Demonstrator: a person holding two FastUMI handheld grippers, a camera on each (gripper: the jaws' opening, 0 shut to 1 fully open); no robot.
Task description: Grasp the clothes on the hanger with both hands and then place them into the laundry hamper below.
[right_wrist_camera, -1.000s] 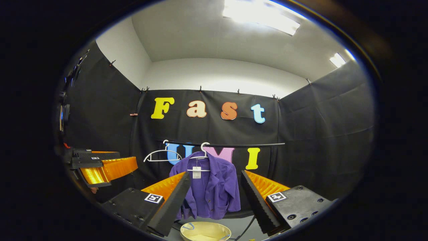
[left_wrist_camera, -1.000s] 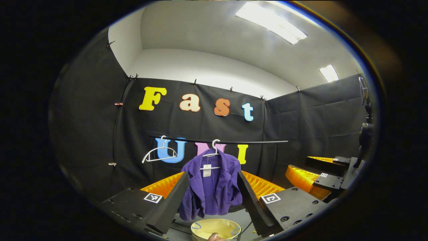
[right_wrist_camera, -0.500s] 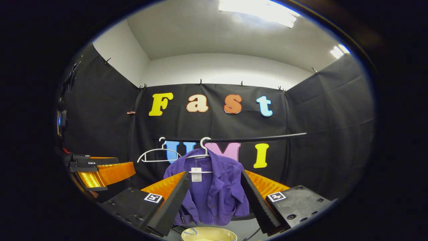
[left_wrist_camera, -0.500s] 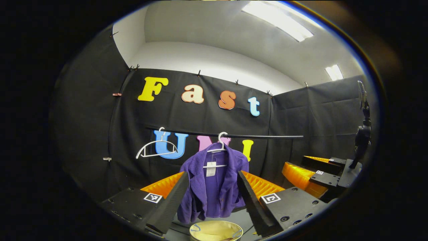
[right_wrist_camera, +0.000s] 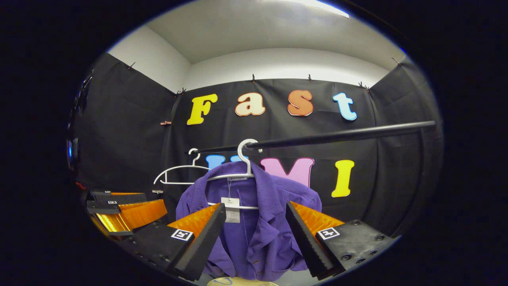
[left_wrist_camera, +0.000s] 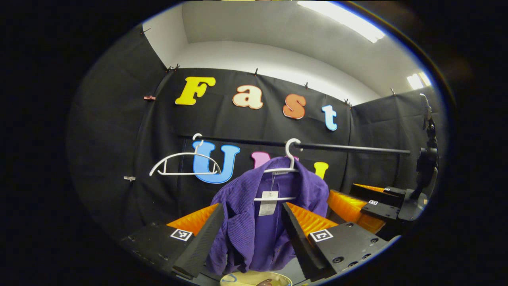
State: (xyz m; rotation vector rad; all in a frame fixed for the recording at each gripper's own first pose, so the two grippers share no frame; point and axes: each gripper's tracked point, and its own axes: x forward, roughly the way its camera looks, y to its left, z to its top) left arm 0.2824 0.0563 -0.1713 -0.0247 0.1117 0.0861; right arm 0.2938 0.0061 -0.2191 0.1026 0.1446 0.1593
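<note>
1. Purple jacket [left_wrist_camera: 254, 222], on a white hanger [left_wrist_camera: 283, 169] hooked over a black rail [left_wrist_camera: 357, 149].
2. Left gripper [left_wrist_camera: 252, 238]: jaws wide apart, holding nothing, the jacket seen between its fingers.
3. Right gripper [right_wrist_camera: 256, 238]: likewise spread and empty, facing the jacket.
4. Laundry hamper [left_wrist_camera: 256, 280]: pale rim below the jacket.
5. Empty hanger [left_wrist_camera: 184, 165], on the rail farther left.

Purple jacket [left_wrist_camera: 258, 222] on white hanger [left_wrist_camera: 286, 169], cream hamper [left_wrist_camera: 256, 280] below.
</note>
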